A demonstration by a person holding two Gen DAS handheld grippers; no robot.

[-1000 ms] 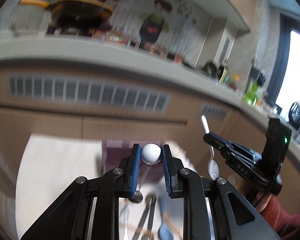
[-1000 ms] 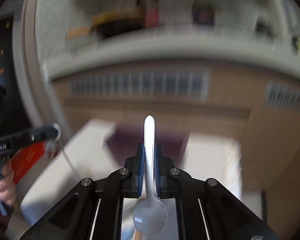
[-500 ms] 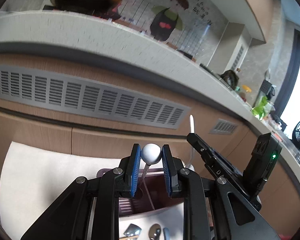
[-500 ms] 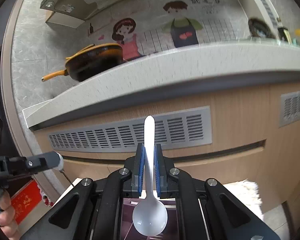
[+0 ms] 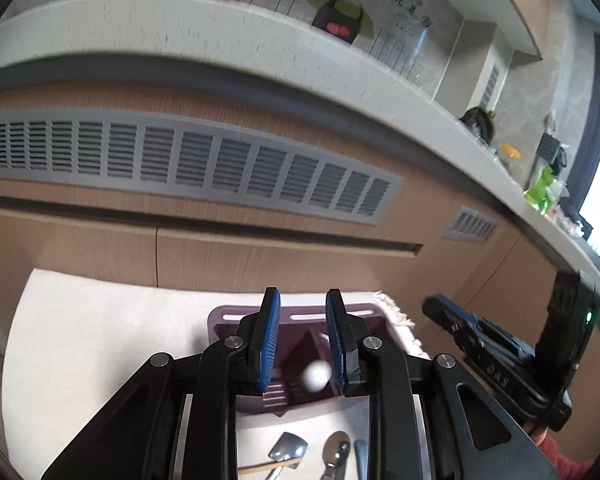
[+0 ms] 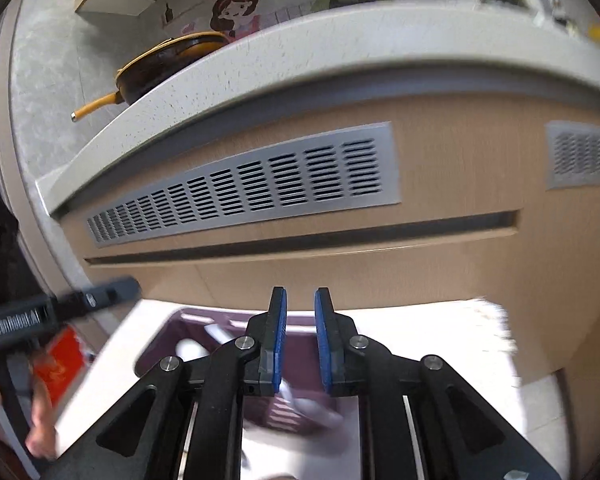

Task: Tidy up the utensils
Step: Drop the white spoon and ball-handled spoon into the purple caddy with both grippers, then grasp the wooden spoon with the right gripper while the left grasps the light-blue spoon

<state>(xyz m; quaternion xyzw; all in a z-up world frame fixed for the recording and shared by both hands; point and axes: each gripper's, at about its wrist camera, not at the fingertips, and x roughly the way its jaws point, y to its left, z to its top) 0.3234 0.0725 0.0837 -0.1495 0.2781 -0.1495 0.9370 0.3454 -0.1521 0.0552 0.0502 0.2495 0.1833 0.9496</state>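
Observation:
A purple utensil holder (image 5: 296, 316) stands on a white mat, also in the right wrist view (image 6: 168, 332). My left gripper (image 5: 302, 304) is open above it; the white ball end (image 5: 316, 375) of a utensil sits low between the fingers, inside the holder. My right gripper (image 6: 300, 300) is open; a blurred white spoon (image 6: 312, 406) lies below its fingers over the holder. Loose utensils lie on the mat in front: a small spatula (image 5: 286, 450) and a metal spoon (image 5: 336, 448). The right gripper also shows in the left wrist view (image 5: 432, 304).
A wooden cabinet front with grey vent grilles (image 5: 188, 160) rises close behind the mat. A pale countertop (image 6: 340, 40) above it carries a yellow-handled pan (image 6: 160, 68). The white mat (image 5: 80, 340) has a fringed right edge (image 5: 396, 312). The other hand-held gripper (image 6: 60, 308) shows at the left.
Both grippers have opened and let go of their utensils. The ball-ended utensil and the white spoon have dropped toward the purple holder. Both grippers tilted down a little.

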